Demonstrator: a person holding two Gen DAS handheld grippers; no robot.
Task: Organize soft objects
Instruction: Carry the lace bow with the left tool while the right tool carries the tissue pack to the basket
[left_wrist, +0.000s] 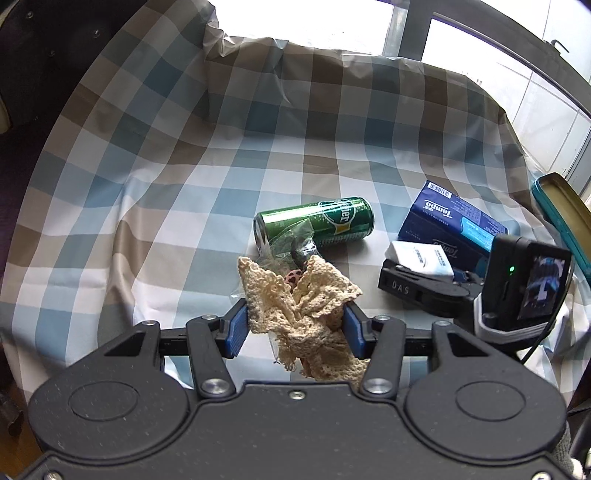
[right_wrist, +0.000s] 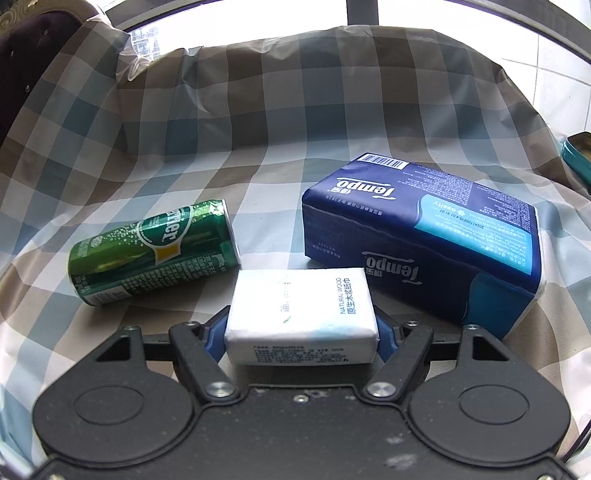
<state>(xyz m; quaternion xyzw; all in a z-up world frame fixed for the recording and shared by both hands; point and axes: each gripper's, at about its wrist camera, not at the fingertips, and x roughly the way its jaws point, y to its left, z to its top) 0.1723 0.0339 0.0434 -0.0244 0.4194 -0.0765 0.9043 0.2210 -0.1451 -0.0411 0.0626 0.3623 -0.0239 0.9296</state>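
My left gripper (left_wrist: 295, 314) is shut on a crumpled cream crochet cloth (left_wrist: 314, 291), which bulges up between the blue pads (left_wrist: 236, 325) and hangs down behind them. In the right wrist view, a small white tissue pack (right_wrist: 299, 310) lies between the pads of my right gripper (right_wrist: 301, 325). Both pads touch its short sides. The same pack (left_wrist: 419, 258) shows in the left wrist view, to the right of the cloth. A large blue Tempo tissue pack (right_wrist: 424, 240) (left_wrist: 454, 225) lies just beyond it on the checked cloth (left_wrist: 184, 166).
A green drink can (left_wrist: 321, 221) (right_wrist: 155, 251) lies on its side, left of the tissue packs. A crinkled clear wrapper (left_wrist: 291, 240) with small items rests against it. A teal tin (left_wrist: 557, 214) (right_wrist: 578, 155) sits at the far right edge. The checked cloth rises into folds at the back.
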